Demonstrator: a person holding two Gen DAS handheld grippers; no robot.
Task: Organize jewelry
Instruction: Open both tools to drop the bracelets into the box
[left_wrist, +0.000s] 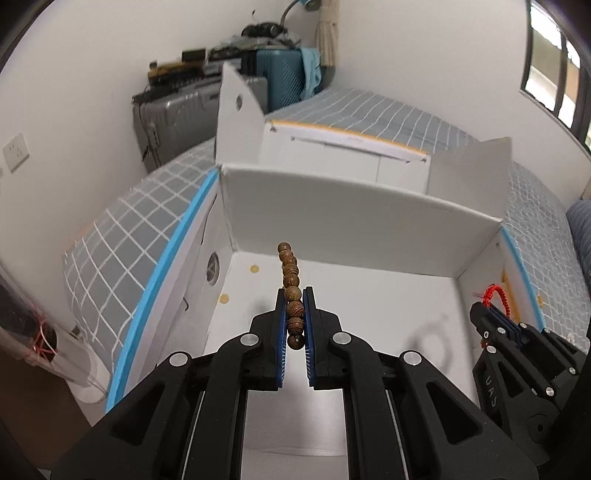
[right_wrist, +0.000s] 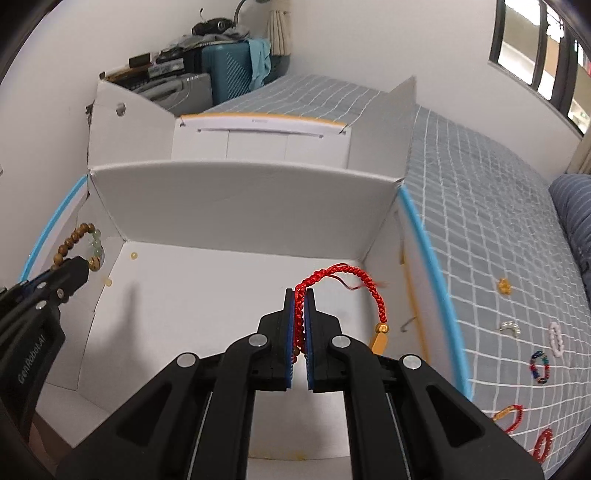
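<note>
My left gripper (left_wrist: 294, 295) is shut on a brown wooden bead bracelet (left_wrist: 290, 273), held edge-on above the floor of an open white cardboard box (left_wrist: 369, 206). The right wrist view shows it at the left (right_wrist: 79, 269), the bracelet (right_wrist: 75, 236) carrying pale green beads. My right gripper (right_wrist: 299, 295) is shut on a red braided cord bracelet (right_wrist: 343, 275) with a gold end piece, also over the box floor. It appears at the right in the left wrist view (left_wrist: 480, 308) with the red cord (left_wrist: 496, 295).
The box sits on a bed with a grey grid-pattern cover (right_wrist: 480, 221). Several more bracelets and small pieces lie on the cover to the right of the box (right_wrist: 539, 365). Suitcases (left_wrist: 284, 81) stand against the far wall. A pillow (right_wrist: 572, 206) lies at right.
</note>
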